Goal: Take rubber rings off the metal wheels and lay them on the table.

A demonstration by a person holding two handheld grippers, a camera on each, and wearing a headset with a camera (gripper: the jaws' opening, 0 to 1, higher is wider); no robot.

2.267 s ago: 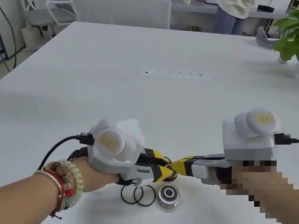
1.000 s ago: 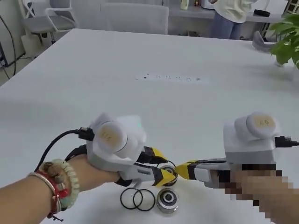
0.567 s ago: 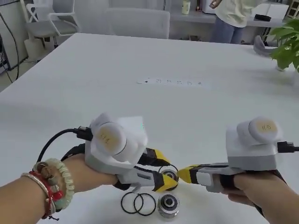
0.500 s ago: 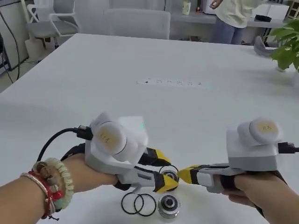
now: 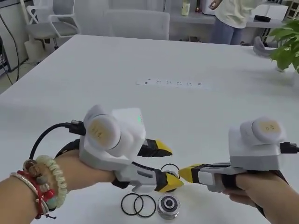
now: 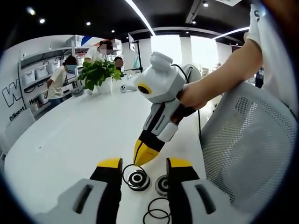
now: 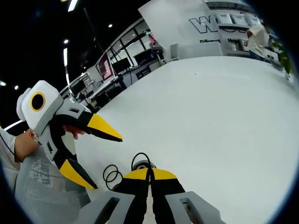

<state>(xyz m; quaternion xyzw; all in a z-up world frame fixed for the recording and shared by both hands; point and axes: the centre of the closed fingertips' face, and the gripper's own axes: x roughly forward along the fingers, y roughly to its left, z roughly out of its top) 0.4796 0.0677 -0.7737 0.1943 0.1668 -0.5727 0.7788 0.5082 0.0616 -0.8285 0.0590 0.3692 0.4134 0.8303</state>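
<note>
left fingers (image 5: 161,149) are spread wider than half a second ago, with the metal wheel (image 6: 137,178) between them. right fingers (image 5: 188,173) are pinched shut on the edge of the black rubber ring (image 5: 169,166), its loop half lifted off that wheel. at 6 o'clock on the white bench (image 5: 140,60) lie two loose rings (image 5: 138,204), overlapping, and a second shiny wheel (image 5: 168,205) just beside them. power strip (image 5: 173,84) at 12.

Two loose rings (image 5: 138,205) overlap by the table's (image 5: 140,60) near edge, a wheel (image 5: 168,205) just right of them. Behind them a second wheel (image 6: 138,178) sits between the left gripper's (image 6: 145,164) jaws, the right gripper (image 5: 183,173) pinching its rubber ring (image 5: 170,164) from the right.
</note>
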